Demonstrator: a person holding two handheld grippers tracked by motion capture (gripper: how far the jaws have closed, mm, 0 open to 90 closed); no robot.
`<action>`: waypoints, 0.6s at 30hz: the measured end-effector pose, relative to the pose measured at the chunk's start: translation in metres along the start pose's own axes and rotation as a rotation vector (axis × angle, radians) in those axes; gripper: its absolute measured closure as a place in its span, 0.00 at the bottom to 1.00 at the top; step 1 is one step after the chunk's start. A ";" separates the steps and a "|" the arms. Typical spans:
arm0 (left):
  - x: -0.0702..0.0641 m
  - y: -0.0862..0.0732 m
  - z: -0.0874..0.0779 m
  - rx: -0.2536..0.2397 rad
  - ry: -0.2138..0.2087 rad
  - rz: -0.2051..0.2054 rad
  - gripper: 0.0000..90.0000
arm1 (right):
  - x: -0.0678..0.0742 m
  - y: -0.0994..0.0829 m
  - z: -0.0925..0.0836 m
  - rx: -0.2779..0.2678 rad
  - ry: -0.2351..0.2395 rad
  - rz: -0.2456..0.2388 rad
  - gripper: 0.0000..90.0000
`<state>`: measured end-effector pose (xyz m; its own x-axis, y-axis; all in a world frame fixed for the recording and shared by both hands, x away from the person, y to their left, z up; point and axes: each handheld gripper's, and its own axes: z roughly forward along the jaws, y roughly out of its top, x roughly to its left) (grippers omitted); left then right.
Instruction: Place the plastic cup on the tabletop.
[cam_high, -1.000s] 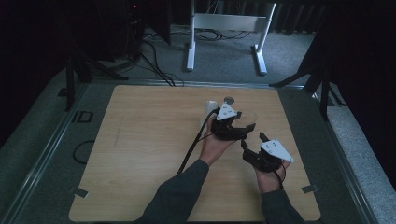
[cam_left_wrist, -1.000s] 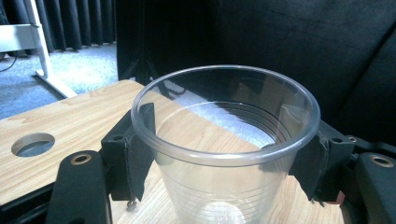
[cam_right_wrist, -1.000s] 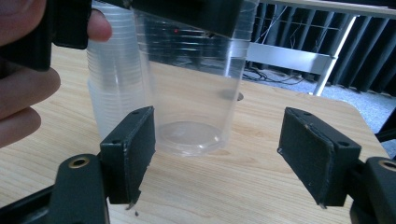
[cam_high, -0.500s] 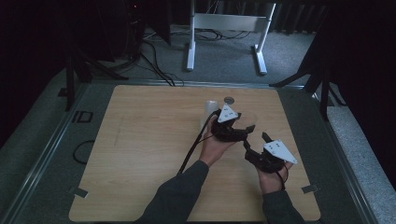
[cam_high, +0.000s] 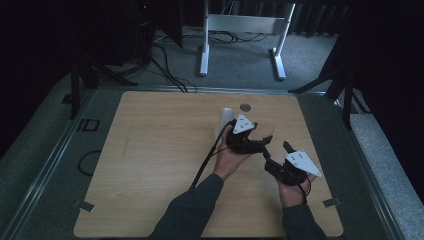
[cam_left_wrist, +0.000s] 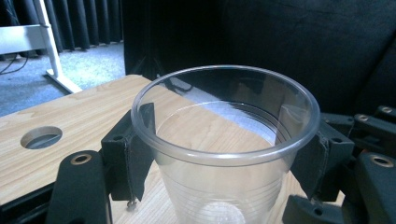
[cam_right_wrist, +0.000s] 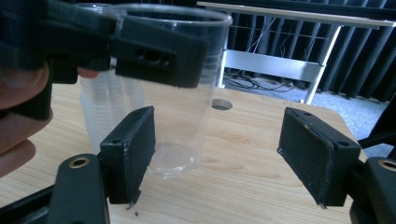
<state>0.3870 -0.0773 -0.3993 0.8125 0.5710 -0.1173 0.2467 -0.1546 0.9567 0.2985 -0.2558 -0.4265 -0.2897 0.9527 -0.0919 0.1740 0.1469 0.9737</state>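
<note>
Left gripper (cam_high: 256, 145): clamped on the clear cup (cam_left_wrist: 224, 140) just under its rim.
Right gripper (cam_right_wrist: 219, 158): jaws wide, empty — beside the cup.
Stack of cups (cam_right_wrist: 100, 112): apparently behind — lift straight, avoid squeezing.

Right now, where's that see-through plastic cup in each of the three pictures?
High view: the clear cup sits right of centre, faint, in the left gripper.
Left gripper view: it stands in the middle, clamped between the black jaws.
Right gripper view: upper left, held above the table.
Shared landmark: the round hole in the table.
</note>
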 end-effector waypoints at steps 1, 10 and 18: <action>-0.001 -0.001 0.000 -0.002 0.000 0.004 0.33 | 0.000 0.000 0.000 -0.002 -0.003 0.001 0.30; -0.002 -0.003 0.000 -0.006 0.008 0.013 0.33 | -0.005 0.002 -0.003 -0.011 -0.013 0.012 0.30; -0.001 -0.005 -0.001 -0.008 0.020 0.018 0.33 | -0.007 0.001 -0.004 -0.011 -0.017 0.013 0.30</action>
<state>0.3846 -0.0761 -0.4039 0.8060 0.5842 -0.0950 0.2281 -0.1586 0.9606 0.2969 -0.2631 -0.4238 -0.2717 0.9588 -0.0826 0.1673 0.1315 0.9771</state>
